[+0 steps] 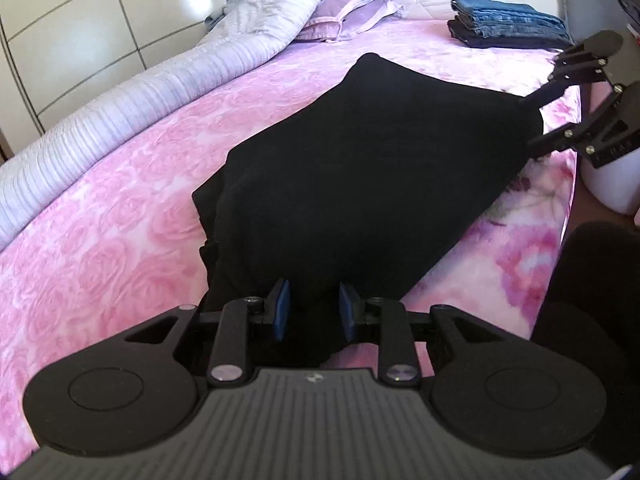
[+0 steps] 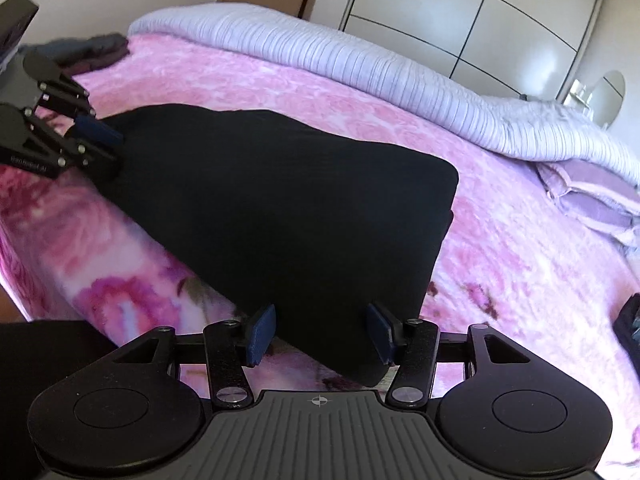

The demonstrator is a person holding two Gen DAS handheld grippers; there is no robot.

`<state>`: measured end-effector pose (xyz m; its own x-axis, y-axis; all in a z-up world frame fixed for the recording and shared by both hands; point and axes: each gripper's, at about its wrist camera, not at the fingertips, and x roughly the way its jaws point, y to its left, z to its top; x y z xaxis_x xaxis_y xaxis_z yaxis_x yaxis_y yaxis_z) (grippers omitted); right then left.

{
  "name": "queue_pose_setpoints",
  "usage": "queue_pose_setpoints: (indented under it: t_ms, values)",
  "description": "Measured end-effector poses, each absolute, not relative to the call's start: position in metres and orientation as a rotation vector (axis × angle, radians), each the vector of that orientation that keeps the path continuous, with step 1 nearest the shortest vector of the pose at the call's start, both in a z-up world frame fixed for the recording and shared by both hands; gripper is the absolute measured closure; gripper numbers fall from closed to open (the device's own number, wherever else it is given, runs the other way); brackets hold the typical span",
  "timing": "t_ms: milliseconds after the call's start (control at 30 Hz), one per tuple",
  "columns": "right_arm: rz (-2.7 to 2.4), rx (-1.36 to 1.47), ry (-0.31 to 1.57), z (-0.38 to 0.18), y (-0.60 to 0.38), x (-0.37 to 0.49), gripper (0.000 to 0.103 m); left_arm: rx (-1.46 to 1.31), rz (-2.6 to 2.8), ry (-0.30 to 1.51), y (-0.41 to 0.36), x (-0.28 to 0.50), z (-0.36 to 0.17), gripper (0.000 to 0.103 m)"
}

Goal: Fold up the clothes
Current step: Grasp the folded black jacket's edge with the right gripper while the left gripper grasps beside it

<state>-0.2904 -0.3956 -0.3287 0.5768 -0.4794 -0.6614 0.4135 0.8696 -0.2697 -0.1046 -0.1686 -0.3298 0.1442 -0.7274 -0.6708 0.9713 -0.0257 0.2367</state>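
Note:
A black garment (image 1: 360, 168) lies folded into a thick oblong on the pink rose-patterned bed (image 1: 120, 220), along its near edge. My left gripper (image 1: 314, 312) is open a moderate width, its blue pads (image 1: 280, 312) straddling one end of the cloth. In the right wrist view the same garment (image 2: 280, 208) runs between the wide-open right gripper (image 2: 320, 334), whose pads flank its near corner. Each gripper shows in the other's view: the right gripper (image 1: 536, 124) at the far end, the left gripper (image 2: 108, 148) at the far left, fingers apart around the cloth's edge.
Folded jeans (image 1: 512, 22) are stacked at the bed's far corner. A rolled lilac duvet (image 1: 120, 108) and pillows (image 1: 352, 8) line the far side, with white wardrobe doors (image 1: 60, 20) behind. A dark clothes pile (image 2: 96, 50) sits at the other end. The bed edge drops off beside the garment.

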Motion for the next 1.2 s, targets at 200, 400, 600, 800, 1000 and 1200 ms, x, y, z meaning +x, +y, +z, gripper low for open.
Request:
queue_pose_setpoints:
  t_ms: [200,400,600,800,1000,1200]
  values:
    - [-0.505,-0.109,0.758,-0.318,-0.384,-0.301,0.049,0.674,-1.460,0.414,-0.171,-0.089,-0.300,0.080]
    - [-0.514,-0.107,0.763,-0.318,-0.387,-0.294,0.049,0.528,-1.476,0.616,-0.247,-0.022,-0.294,0.073]
    - [-0.503,-0.187,0.805,-0.336,-0.387,-0.285,0.049,0.464,-1.488,0.851,-0.318,0.027,-0.330,0.062]
    - [-0.479,-0.214,0.789,-0.348,-0.389,-0.286,0.041,0.341,-1.503,0.819,-0.324,0.042,-0.327,0.097]
    - [-0.456,-0.239,0.786,-0.360,-0.390,-0.284,0.026,0.386,-1.474,0.805,-0.319,0.042,-0.347,0.095]
    - [-0.477,-0.246,0.800,-0.354,-0.386,-0.276,0.023,0.420,-1.432,0.709,-0.305,0.038,-0.315,0.082]
